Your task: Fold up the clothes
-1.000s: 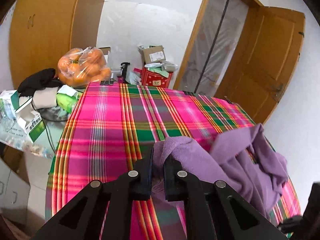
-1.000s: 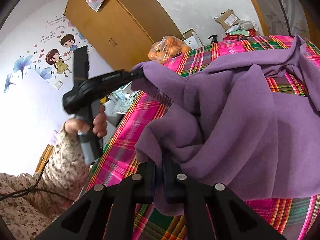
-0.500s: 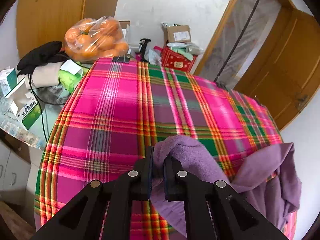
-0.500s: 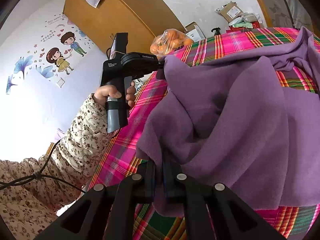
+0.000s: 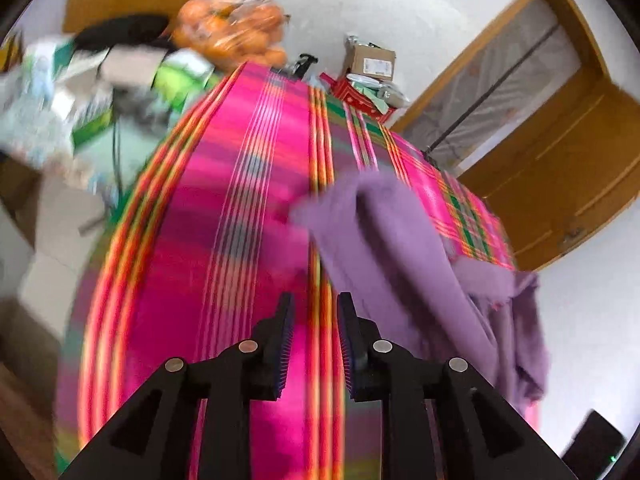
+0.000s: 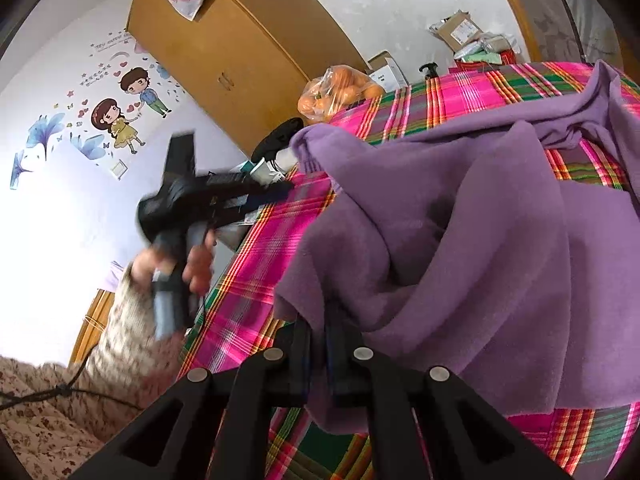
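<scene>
A purple fleece garment (image 5: 404,256) lies crumpled on the pink plaid tablecloth (image 5: 248,240). My left gripper (image 5: 314,332) is open and empty, just short of the garment's left corner. In the right wrist view the left gripper (image 6: 276,194) hovers beside that corner, apart from it. My right gripper (image 6: 318,340) is shut on the near edge of the garment (image 6: 472,248), which bunches up in front of the camera.
A bag of oranges (image 5: 232,28) and boxes (image 5: 370,62) stand at the table's far end. A cluttered side table (image 5: 80,92) is at the left. A wooden wardrobe (image 6: 240,52) and a door (image 5: 560,152) stand behind.
My left gripper has let go of the purple garment's corner, opened and pulled back fast. The corner has dropped onto the cloth. The right gripper keeps its hold.
</scene>
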`<control>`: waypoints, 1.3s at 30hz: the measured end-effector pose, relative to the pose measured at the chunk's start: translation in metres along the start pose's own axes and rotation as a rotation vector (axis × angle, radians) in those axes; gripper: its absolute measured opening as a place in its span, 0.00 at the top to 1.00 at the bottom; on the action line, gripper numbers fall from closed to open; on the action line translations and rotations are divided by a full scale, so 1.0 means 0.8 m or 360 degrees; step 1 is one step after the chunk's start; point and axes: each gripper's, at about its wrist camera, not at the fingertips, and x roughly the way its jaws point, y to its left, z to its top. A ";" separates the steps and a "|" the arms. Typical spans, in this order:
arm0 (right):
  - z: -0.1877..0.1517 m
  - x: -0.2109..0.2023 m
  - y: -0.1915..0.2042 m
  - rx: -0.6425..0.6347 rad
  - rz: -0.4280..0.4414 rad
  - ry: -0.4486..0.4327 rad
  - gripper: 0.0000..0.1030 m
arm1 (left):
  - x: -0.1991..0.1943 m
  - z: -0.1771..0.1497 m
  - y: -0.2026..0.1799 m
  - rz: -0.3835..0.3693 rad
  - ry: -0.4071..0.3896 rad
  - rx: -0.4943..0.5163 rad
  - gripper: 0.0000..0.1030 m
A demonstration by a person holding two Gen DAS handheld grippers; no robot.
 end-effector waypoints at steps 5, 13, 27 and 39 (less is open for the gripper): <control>0.001 -0.012 0.021 -0.0079 0.0034 -0.0043 0.94 | -0.008 -0.063 -0.001 -0.0184 0.0130 -0.0104 0.76; 0.001 -0.041 0.030 -0.0008 0.0175 -0.0151 0.94 | -0.015 -0.133 -0.012 -0.0418 0.0243 -0.0280 0.63; -0.040 -0.058 -0.004 -0.0005 -0.0229 -0.0159 0.94 | -0.009 -0.185 -0.002 -0.0572 0.0307 -0.0601 0.53; -0.073 -0.063 0.060 -0.0644 -0.0905 -0.0316 0.74 | -0.016 -0.187 -0.018 -0.0462 0.0243 -0.0531 0.53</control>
